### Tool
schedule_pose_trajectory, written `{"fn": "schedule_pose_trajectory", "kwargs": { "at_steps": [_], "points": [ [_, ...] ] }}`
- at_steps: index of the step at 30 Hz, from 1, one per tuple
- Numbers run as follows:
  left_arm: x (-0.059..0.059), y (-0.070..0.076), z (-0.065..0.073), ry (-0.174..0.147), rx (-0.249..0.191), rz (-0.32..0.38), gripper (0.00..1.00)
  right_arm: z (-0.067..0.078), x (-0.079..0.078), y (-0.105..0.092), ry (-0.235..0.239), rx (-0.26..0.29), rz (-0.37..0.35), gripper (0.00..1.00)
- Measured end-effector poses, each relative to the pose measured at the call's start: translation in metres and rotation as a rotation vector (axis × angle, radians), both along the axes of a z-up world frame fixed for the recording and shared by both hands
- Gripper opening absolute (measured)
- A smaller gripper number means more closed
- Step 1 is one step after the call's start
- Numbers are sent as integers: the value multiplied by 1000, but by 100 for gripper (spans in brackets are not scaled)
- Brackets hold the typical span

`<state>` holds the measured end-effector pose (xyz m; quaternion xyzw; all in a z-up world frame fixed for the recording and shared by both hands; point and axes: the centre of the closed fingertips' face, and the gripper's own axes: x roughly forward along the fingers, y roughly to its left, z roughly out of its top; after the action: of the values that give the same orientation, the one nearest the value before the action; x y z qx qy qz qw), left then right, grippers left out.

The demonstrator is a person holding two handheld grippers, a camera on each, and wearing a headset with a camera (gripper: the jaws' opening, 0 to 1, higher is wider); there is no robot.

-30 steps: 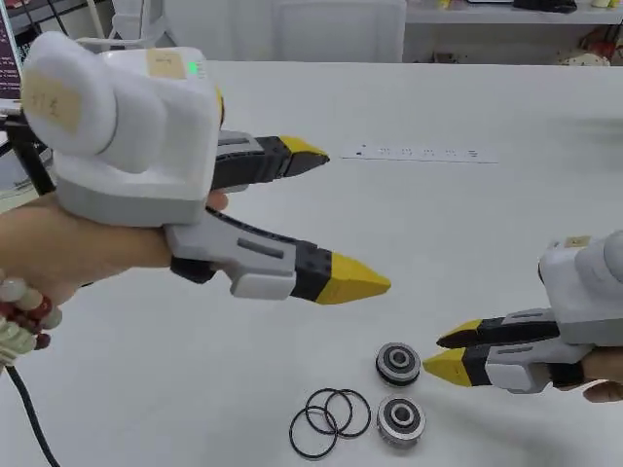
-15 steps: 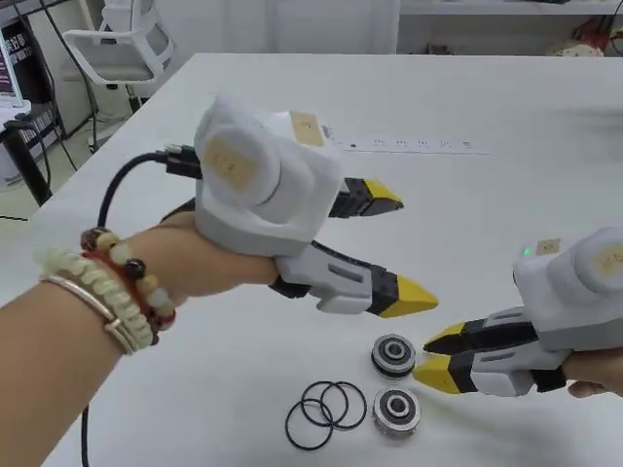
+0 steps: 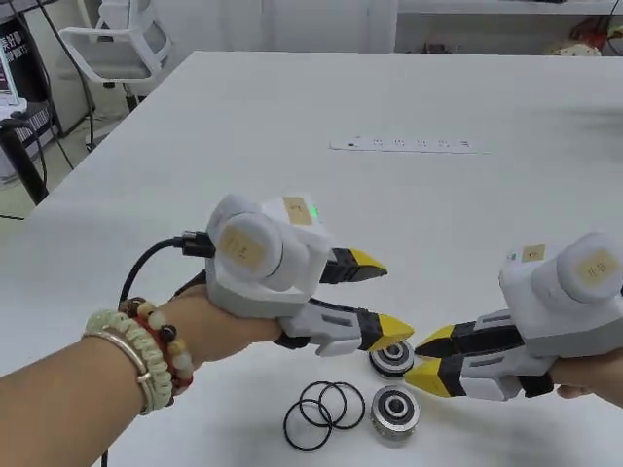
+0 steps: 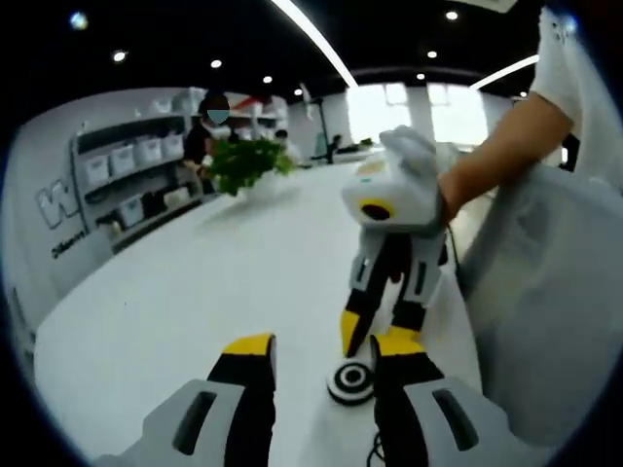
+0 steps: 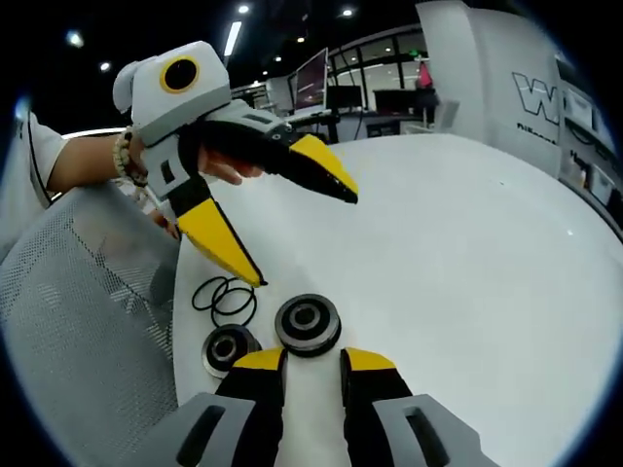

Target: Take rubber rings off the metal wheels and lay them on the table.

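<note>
Two metal wheels with dark rims lie near the front of the white table [image 3: 292,126]: one [image 3: 392,358] between the two grippers' tips, the other [image 3: 395,409] just in front of it. Three loose black rubber rings [image 3: 324,409] lie overlapping to their left. My left gripper [image 3: 396,297] is open, its lower jaw tip just above the far wheel [image 4: 351,381]. My right gripper [image 3: 414,362] has a narrow gap with nothing in it, its tips just short of that wheel [image 5: 308,323]. The near wheel [image 5: 229,348] and rings [image 5: 224,295] lie to the left.
A white power strip [image 3: 407,145] lies flat further back on the table. An office chair [image 3: 112,44] stands beyond the table's far left corner. In the left gripper view a potted plant [image 4: 243,161] stands at the table's far end.
My left gripper has come down and toward the wheels, its lower jaw now over the far wheel. The right gripper has barely shifted. The head camera has moved.
</note>
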<state>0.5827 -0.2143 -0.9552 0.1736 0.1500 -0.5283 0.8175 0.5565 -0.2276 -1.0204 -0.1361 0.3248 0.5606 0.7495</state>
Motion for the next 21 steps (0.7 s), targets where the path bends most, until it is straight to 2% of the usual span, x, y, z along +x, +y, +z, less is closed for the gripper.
{"fn": "schedule_pose_trajectory", "kwargs": {
  "at_steps": [2,5,9,14,16,21],
  "points": [
    [0,-1,-6,12,8,3,31,0,0,1,-1,1,3,19],
    [-4,-3,-14,36,15,-3,28,0,0,2,-8,0,7,19],
    [-12,-6,-27,62,54,-28,24,-1,0,2,-13,-2,10,19],
    [-17,-9,-39,81,86,-46,25,-1,0,2,-14,-2,9,20],
    [-17,-9,-41,79,96,-47,24,-1,0,2,-13,-2,10,19],
    [-16,-8,-43,87,97,-33,20,-1,0,2,-13,-2,9,20]
  ]
}}
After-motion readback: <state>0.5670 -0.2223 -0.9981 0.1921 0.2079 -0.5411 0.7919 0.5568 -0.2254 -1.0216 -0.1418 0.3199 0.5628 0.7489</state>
